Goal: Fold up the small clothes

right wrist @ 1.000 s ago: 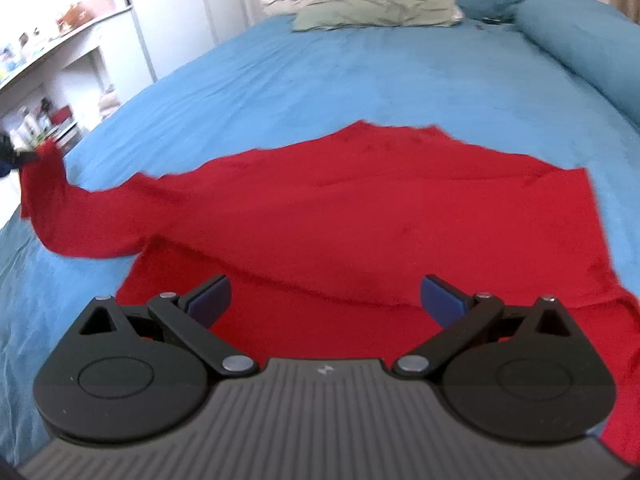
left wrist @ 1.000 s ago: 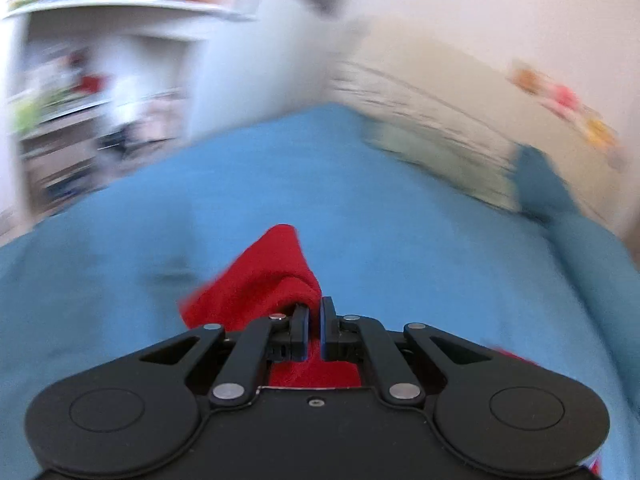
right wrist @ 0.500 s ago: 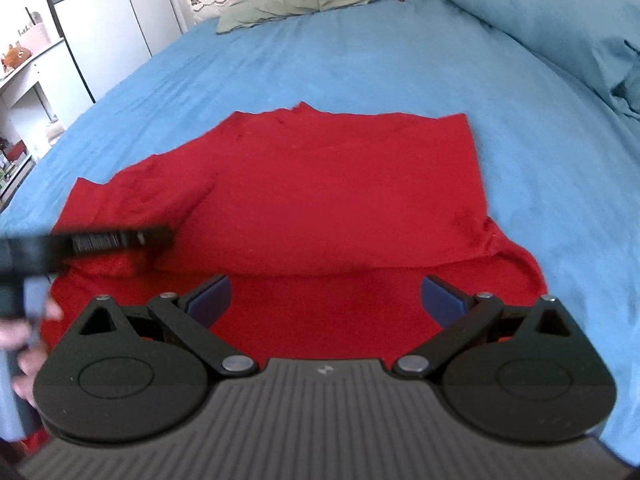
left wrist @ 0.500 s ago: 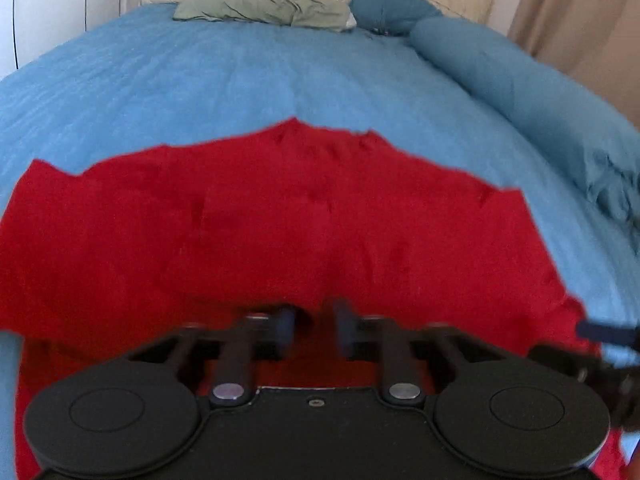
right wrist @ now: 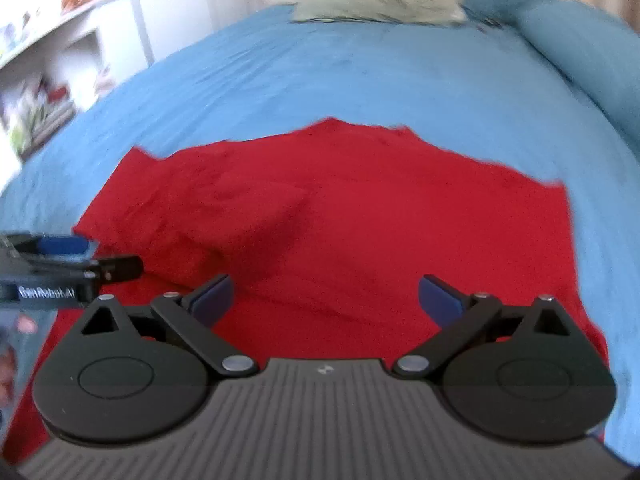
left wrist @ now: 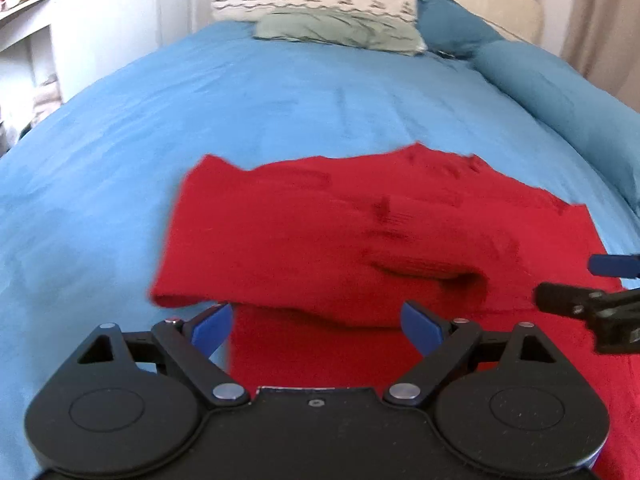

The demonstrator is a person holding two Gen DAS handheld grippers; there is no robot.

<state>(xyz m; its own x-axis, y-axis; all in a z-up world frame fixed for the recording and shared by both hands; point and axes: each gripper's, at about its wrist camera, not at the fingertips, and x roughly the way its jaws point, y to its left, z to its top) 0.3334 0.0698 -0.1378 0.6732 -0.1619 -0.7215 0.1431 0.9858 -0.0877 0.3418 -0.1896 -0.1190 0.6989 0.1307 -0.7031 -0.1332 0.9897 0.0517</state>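
Note:
A red garment [left wrist: 360, 240] lies flat on the blue bedspread [left wrist: 200, 100], its left sleeve folded in over the body. It also shows in the right wrist view [right wrist: 360, 220], with the folded sleeve at the left. My left gripper [left wrist: 316, 326] is open and empty, just above the garment's near left part. My right gripper [right wrist: 326, 298] is open and empty over the near middle of the garment. The right gripper also shows at the right edge of the left wrist view [left wrist: 592, 292], and the left gripper at the left edge of the right wrist view [right wrist: 80, 260].
Pillows [left wrist: 340, 28] lie at the head of the bed. A rolled blue duvet [left wrist: 560, 92] runs along the right side. White shelves [right wrist: 48, 80] stand to the left of the bed.
My left gripper carried the sleeve rightward over the body, let it go and opened. The sleeve now lies folded in. My right gripper stayed open.

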